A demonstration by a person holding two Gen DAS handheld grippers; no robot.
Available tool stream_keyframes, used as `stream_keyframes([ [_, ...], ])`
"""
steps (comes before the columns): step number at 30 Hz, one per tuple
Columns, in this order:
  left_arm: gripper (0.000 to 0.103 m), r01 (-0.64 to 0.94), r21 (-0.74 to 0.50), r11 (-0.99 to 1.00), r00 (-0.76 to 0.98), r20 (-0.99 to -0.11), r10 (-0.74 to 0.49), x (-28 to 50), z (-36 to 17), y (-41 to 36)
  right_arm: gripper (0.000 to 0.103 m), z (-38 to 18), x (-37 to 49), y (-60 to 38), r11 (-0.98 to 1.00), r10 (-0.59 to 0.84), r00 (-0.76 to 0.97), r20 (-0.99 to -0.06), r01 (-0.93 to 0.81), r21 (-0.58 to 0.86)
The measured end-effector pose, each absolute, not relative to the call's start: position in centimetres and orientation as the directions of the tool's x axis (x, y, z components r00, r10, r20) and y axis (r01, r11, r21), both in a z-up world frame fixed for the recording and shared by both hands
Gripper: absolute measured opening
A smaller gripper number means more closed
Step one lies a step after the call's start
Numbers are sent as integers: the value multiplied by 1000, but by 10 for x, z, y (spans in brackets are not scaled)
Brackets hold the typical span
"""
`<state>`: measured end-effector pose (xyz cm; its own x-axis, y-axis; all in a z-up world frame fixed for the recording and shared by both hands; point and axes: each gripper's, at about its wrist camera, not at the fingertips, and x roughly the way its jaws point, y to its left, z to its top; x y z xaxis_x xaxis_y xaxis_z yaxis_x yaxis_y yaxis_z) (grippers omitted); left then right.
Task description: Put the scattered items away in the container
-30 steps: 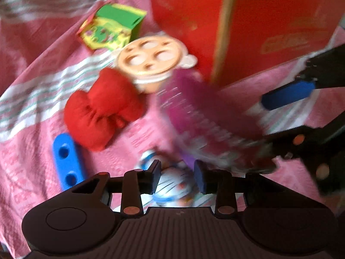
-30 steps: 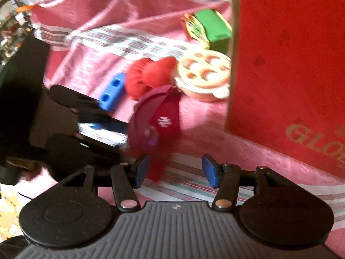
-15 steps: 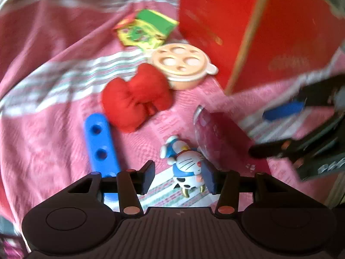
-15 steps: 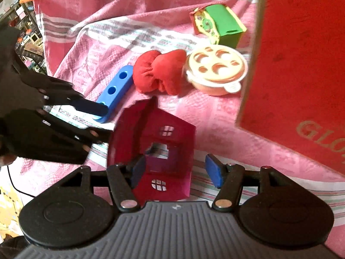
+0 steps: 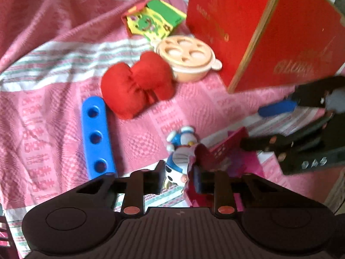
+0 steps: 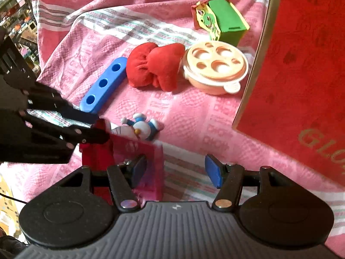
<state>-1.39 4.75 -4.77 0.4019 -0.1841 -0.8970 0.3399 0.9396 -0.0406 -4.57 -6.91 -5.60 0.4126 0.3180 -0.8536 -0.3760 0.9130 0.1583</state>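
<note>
Down on the pink cloth (image 5: pixel 54 90) now lies the red toy house (image 6: pixel 138 161), out of my right gripper (image 6: pixel 175 170), whose jaws stand apart and empty. My left gripper (image 5: pixel 179 178) has just been closing around the house's roof edge beside the Doraemon figure (image 5: pixel 180 149). Red box (image 5: pixel 291 43) waits nearby, so nothing's stowed yet.

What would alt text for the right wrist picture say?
An open hand-held gripper hovers over a pink cloth, its left finger by a red toy house; beyond lie a cat figurine, blue bar, red bow and red box.
</note>
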Motion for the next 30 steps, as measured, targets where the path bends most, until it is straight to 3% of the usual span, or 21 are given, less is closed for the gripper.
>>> stream_keyframes([
  [1,20,345,-29,938,405,-897,-177,-15,-50,47,65,-55,-44,-69,910,322,413,-852,-384,158],
  [12,17,395,-11,919,437,-878,-198,-10,-46,22,62,-61,-36,-52,852,335,348,-875,-508,124],
  [15,17,400,-19,916,420,-885,-201,-4,-53,13,50,-70,-41,-58,859,336,297,-894,-486,161],
  [17,18,411,-35,911,408,-886,-218,-1,-57,6,26,-74,-49,-62,870,310,297,-903,-472,144],
  [18,20,422,-42,905,403,-886,-229,0,-59,1,23,-77,-54,-66,881,289,295,-911,-453,133],
  [21,40,451,-66,890,388,-883,-263,4,-62,-12,23,-85,-64,-82,915,281,272,-920,-365,171],
  [25,47,444,-80,893,389,-880,-272,4,-60,-26,27,-89,-79,-98,935,298,226,-927,-263,237],
  [27,52,426,-96,900,394,-876,-280,-3,-57,-28,30,-89,-84,-99,930,302,203,-931,-278,241],
  [28,61,402,-80,912,422,-868,-262,-9,-53,-28,32,-87,-85,-101,925,305,199,-931,-297,239],
  [30,68,340,-49,939,463,-860,-212,-18,-46,-24,34,-84,-82,-105,916,311,200,-929,-323,238],
])
